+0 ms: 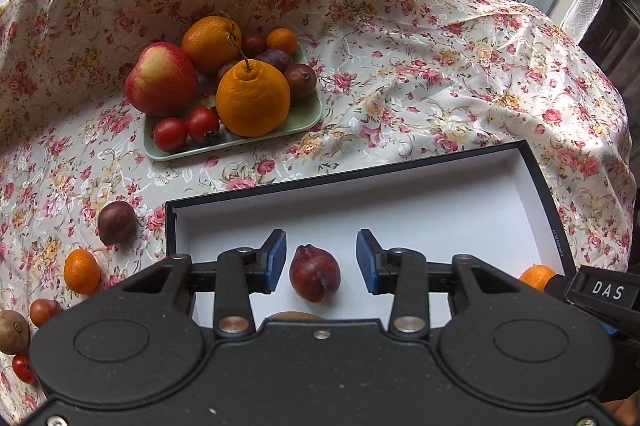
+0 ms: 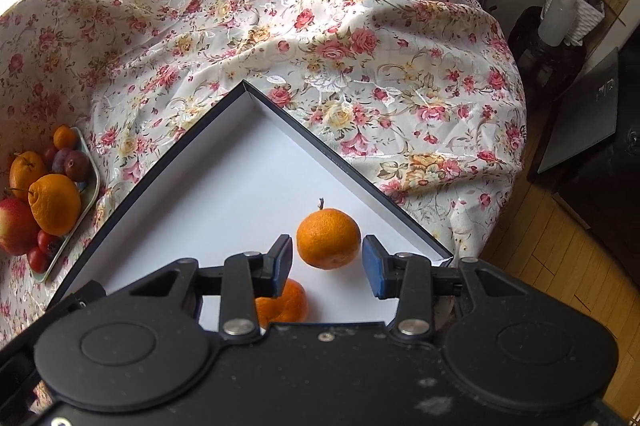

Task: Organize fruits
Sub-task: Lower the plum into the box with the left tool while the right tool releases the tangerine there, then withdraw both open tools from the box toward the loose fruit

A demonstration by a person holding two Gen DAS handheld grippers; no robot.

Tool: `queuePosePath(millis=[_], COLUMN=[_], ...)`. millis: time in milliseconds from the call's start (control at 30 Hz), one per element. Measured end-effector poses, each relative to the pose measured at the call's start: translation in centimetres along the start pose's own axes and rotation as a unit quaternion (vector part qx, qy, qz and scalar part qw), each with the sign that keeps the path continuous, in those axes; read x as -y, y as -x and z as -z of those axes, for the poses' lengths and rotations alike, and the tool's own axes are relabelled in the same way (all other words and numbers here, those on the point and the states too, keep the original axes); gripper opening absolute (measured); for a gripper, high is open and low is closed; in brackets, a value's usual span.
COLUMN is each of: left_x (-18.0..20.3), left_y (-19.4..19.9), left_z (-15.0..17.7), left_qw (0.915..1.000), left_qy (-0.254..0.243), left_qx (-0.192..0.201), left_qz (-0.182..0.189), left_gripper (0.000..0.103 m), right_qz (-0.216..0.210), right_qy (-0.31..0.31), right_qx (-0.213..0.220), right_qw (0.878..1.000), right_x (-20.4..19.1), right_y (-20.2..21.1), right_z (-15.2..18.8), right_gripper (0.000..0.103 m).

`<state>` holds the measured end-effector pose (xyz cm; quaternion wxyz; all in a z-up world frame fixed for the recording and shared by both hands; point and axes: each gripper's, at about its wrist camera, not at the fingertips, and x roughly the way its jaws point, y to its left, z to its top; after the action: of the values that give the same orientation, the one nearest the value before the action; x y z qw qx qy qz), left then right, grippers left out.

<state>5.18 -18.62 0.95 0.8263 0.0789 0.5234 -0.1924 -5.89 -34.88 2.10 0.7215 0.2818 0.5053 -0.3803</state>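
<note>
Blue-padded left hand-held gripper astride plum

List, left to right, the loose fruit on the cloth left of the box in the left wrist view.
Kiwi → small tomato → dark tomato → mandarin → plum, nearest the box.

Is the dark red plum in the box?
In. The dark red plum lies on the white floor of the black-rimmed box, between open pads.
</note>
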Motion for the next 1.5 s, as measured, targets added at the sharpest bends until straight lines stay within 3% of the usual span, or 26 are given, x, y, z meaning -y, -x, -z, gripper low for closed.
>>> queuePosePath(millis=[100, 733, 1500], left_x=[-0.2, -3.7, -16.9], left_y=[-0.3, -0.2, 2.4], left_z=[-0.1, -0.4, 1.0], left_qw=[1.0, 0.9991, 0.988], left_qy=[0.004, 0.025, 0.138], left_qx=[-0.009, -0.032, -0.052], left_qz=[0.003, -0.013, -0.046], left_gripper=[0.051, 0.051, 0.051], right_qz=[0.004, -0.026, -0.073], right_qy=[0.004, 0.035, 0.118], right_qx=[0.012, -0.027, -0.052], right_qw=[1.0, 0.999, 0.989], right_x=[-0.4, -4.8, -15.6], right_y=[0.2, 0.5, 1.9], right_z=[-0.1, 1.4, 7.4], right_gripper=[0.042, 0.042, 0.042])
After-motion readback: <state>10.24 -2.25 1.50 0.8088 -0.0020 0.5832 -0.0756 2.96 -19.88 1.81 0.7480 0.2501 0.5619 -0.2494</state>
